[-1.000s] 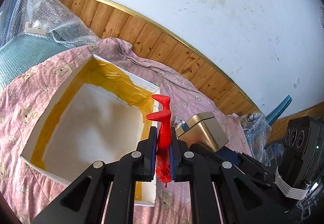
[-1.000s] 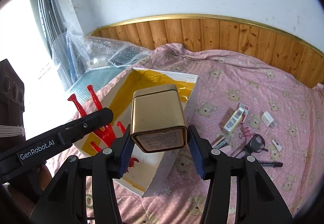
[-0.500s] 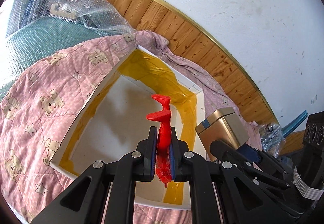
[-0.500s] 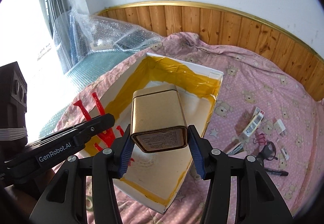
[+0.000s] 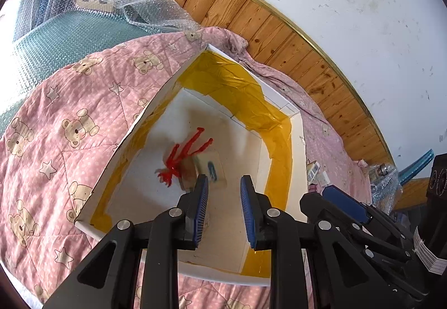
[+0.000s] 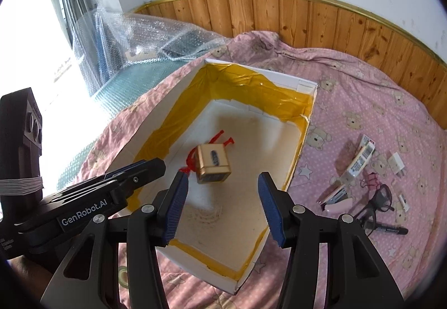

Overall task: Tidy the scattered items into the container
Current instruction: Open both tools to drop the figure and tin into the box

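Yellow tape lines the inner walls of the white box (image 6: 304,124), which is set on a pink bear-print quilt (image 6: 363,102) spread over the bed. Both claws are held above the box, angled downward toward its floor.

Left claw (image 5: 223,208): jaws are spread, with nothing between the blue pads (image 5: 201,205). It is positioned over the near half of the box. In the right wrist view the same claw (image 6: 156,166) is seen entering from the left, its tips over the left wall of the box.

Right claw (image 6: 222,202): jaws are spread wide and nothing is gripped. It is held over the near middle of the box; in the left wrist view its dark body (image 5: 343,205) is seen just to the right, beside the right wall of the box.

Red plastic figure (image 5: 184,155): it is seen inside the box, blurred in the left wrist view; whether it is resting on the floor cannot be told. Gold tin (image 6: 213,163): it is also inside the box, tilted, partly covering the red figure, whose limbs protrude behind it.

Items on the quilt to the right of the box, well apart from both claws: small cartons (image 6: 363,155), a pink stapler (image 6: 336,197), a pink binder clip (image 6: 370,180), black glasses (image 6: 380,197) and a black marker (image 6: 387,229).
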`<control>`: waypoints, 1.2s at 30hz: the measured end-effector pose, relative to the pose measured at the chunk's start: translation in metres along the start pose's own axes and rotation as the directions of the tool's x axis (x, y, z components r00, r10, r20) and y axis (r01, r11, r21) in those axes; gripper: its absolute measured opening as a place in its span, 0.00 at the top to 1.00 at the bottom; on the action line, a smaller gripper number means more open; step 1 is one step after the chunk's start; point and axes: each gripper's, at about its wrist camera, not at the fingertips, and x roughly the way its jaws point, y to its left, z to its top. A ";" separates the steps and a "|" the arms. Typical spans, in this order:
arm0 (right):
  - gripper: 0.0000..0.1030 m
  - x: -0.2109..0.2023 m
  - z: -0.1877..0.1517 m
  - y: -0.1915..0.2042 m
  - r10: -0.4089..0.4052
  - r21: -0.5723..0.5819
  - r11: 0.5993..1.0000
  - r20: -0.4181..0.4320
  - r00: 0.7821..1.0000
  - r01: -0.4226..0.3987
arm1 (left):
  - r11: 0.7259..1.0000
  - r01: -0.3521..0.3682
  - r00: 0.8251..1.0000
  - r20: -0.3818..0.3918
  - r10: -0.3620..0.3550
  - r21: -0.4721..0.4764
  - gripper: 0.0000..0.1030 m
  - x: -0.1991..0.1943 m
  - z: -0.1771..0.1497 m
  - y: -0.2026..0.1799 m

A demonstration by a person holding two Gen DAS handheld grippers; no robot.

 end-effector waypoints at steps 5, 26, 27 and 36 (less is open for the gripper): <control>0.46 -0.003 -0.004 -0.008 -0.013 0.020 1.000 -0.008 1.000 0.013 | 1.000 0.005 1.000 -0.004 -0.005 0.019 0.75 -0.003 -0.003 -0.010; 0.46 -0.043 -0.054 -0.079 0.043 0.226 0.973 0.040 0.998 -0.051 | 0.998 -0.030 0.999 -0.014 0.031 0.061 0.75 -0.022 -0.035 -0.036; 0.46 -0.044 -0.058 -0.083 0.045 0.235 0.970 0.040 0.998 -0.053 | 0.997 -0.028 0.999 -0.017 0.029 0.072 0.75 -0.022 -0.038 -0.041; 0.46 -0.050 -0.089 -0.115 0.047 0.306 0.950 0.032 0.998 -0.054 | 0.981 -0.005 0.999 -0.031 0.011 0.191 0.75 -0.017 -0.056 -0.095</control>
